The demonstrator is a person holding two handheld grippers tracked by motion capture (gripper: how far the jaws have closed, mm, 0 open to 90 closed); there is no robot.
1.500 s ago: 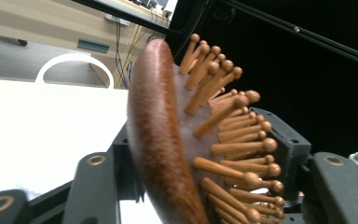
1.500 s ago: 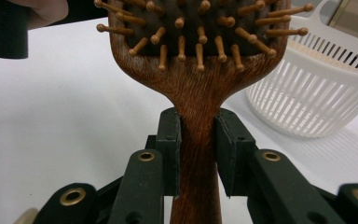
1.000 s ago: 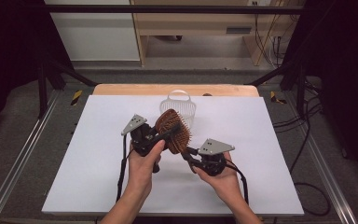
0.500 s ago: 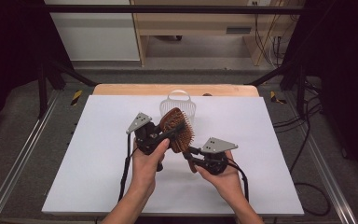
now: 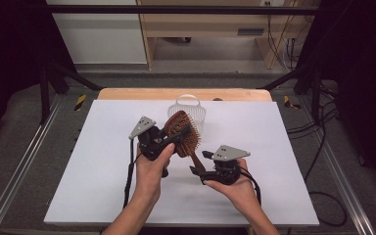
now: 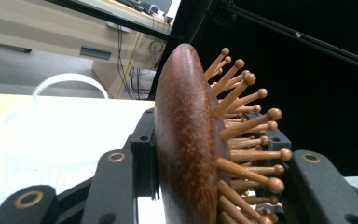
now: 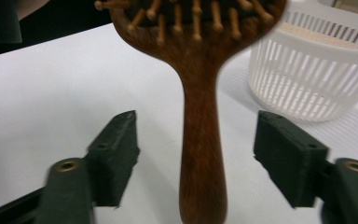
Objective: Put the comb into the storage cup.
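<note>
Lab: black frame rails (image 5: 176, 9), loose cables (image 5: 279, 44)

Hairbrush (image 7: 200, 135): wooden, handle upright through the centre, from 6 o'clock up to the bristled head at 12 o'clock.
Right gripper (image 7: 196, 156): jaws have just been opening; pads stand clear of the handle, one at 8 o'clock, one at 4 o'clock.
Basket (image 7: 317, 70): white, slotted, at 2 o'clock, behind the brush.
Table (image 7: 51, 88): white surface, 9 to 10 o'clock.

White table (image 5: 103, 161), white slatted basket (image 5: 196, 111)
</note>
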